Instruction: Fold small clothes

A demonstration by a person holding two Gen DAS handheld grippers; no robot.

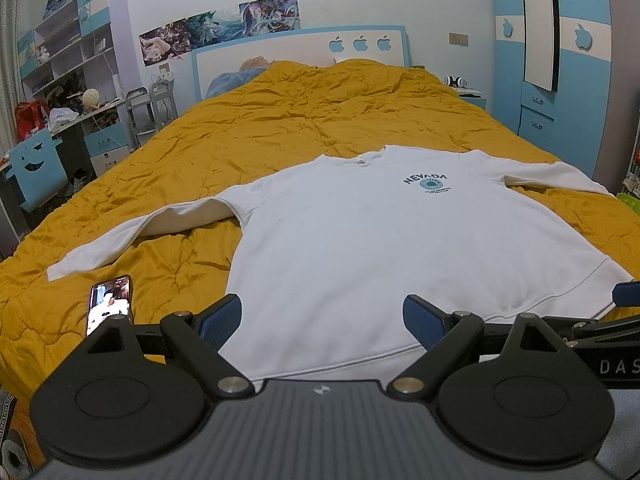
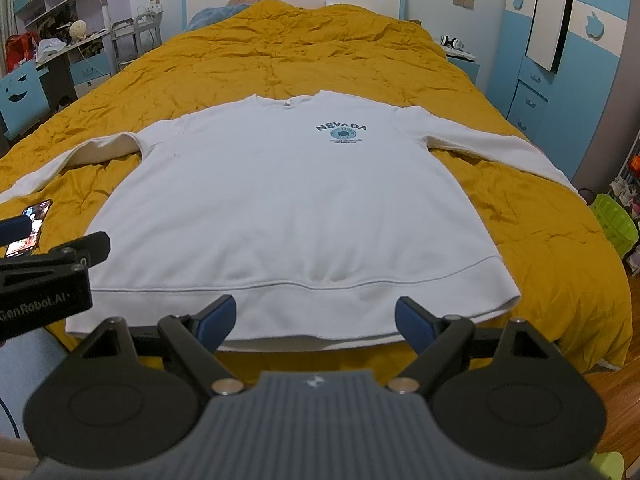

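Observation:
A white long-sleeved sweatshirt (image 1: 360,240) (image 2: 280,200) with a teal NEVADA print lies flat and face up on the mustard bedspread (image 1: 280,128) (image 2: 280,48), both sleeves spread outward. My left gripper (image 1: 322,320) is open above the sweatshirt's hem, left of centre, with nothing between its blue pads. My right gripper (image 2: 314,322) is also open, hovering just above the hem's near edge. In the left wrist view, one fingertip of the right gripper shows at the right edge; the left gripper's side shows at the left of the right wrist view.
A phone (image 1: 109,304) (image 2: 28,226) with a lit screen lies on the bedspread left of the hem. A desk with a blue chair (image 1: 38,168) stands left of the bed. A blue wardrobe (image 1: 560,60) and a green basket (image 2: 616,226) stand on the right.

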